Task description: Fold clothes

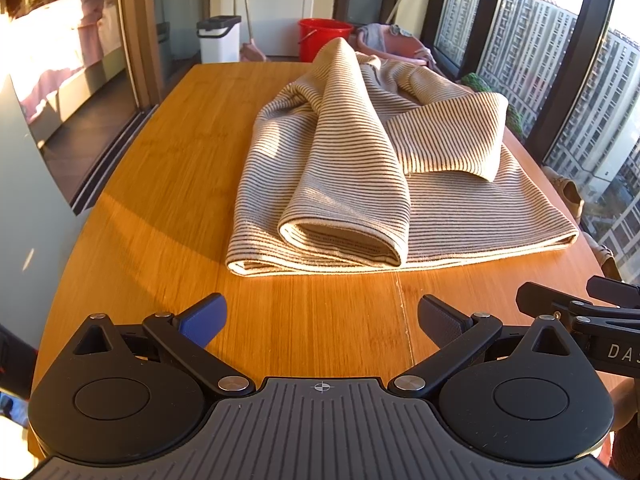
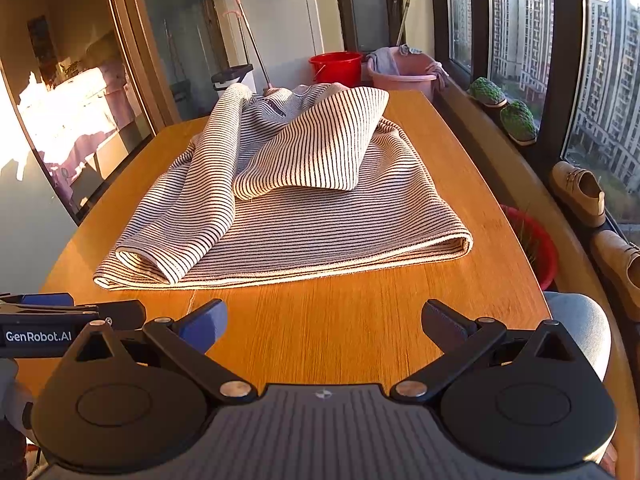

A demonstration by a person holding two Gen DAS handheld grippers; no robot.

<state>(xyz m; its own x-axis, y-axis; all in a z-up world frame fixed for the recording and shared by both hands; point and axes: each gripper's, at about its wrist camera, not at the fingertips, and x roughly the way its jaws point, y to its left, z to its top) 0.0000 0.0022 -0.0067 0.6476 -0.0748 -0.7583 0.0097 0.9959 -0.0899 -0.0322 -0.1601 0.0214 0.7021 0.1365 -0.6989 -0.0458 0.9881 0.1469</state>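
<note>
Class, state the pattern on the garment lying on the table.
The garment has thin dark stripes on cream fabric, clearest in the right wrist view.

Home, high-rise apt w/ enclosed balcony or sunroom. Wooden desk (image 2: 460, 304) by big windows (image 2: 516, 20) looking onto apt towers (image 2: 608, 80). Red bucket (image 2: 335, 67), pink wash basin (image 2: 404, 74) w/ laundry, mop handle (image 2: 252, 44), white bin (image 1: 219, 38). Shoes (image 2: 580, 192) on sill. Bedding behind glass door (image 1: 80, 40).
</note>
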